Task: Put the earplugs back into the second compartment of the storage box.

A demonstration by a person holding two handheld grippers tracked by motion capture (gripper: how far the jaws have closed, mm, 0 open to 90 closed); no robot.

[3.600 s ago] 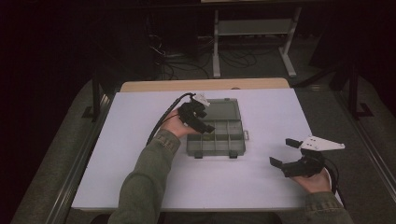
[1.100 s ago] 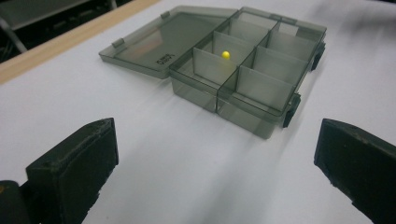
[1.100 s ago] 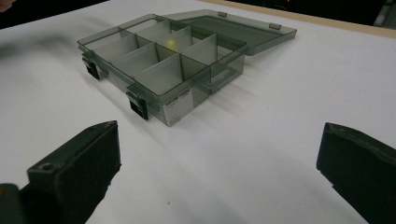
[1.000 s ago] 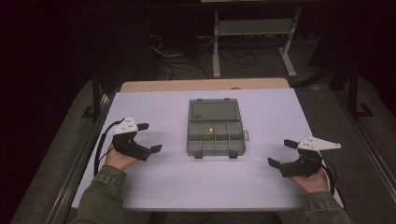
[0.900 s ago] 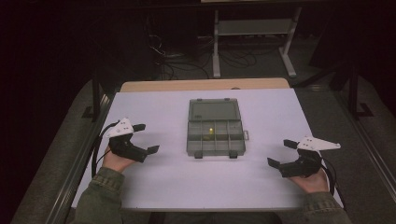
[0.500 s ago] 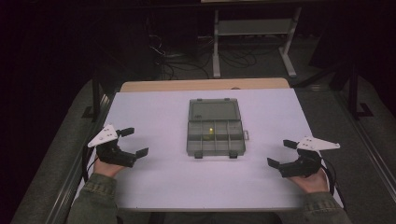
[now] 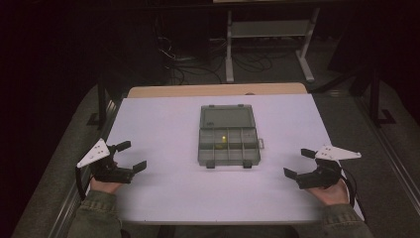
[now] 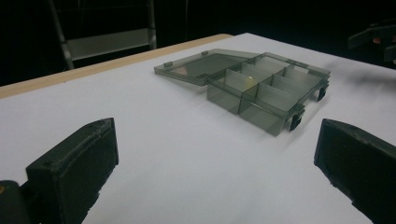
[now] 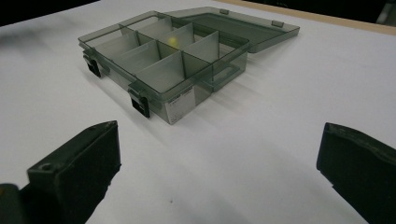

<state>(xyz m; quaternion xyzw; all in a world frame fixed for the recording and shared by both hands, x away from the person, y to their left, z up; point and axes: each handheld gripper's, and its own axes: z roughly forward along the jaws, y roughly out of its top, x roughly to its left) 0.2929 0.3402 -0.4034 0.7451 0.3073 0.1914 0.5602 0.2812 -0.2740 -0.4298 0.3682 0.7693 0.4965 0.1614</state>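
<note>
White desk [image 7: 163, 124] seen from above in a dim room, wooden strip along its far edge. At the middle of the desk, a smoky translucent compartment box [image 7: 229, 146], lid [image 7: 227, 117] swung fully open and lying flat on the far side. Box divided into small compartments by thin walls; a small yellow item [image 7: 224, 138] in one of the far-row compartments near the middle. Two dark latches on the near edge, a small handle on the right side.

Left hand-held gripper [image 7: 126, 156] near the left edge of the desk, well apart from the box, held in a hand with an olive sleeve [image 7: 94, 218], jaws spread wide and gripping nothing. In the left gripper view, both black jaws at the bottom corners with bare white desk between, the box [image 8: 261, 88] farther off to the upper right.

Right hand-held gripper [image 7: 297, 162] near the right edge of the desk, likewise well apart from the box, jaws wide open and empty, grey three-cornered plate on top. In the right gripper view, both jaws at the bottom corners, the box [image 9: 163, 60] beyond at upper left, yellow item [image 9: 173, 40] visible through a divider.

Beyond the desk, dark floor with cables [image 7: 198, 64] and a light metal stand [image 7: 270, 34].
</note>
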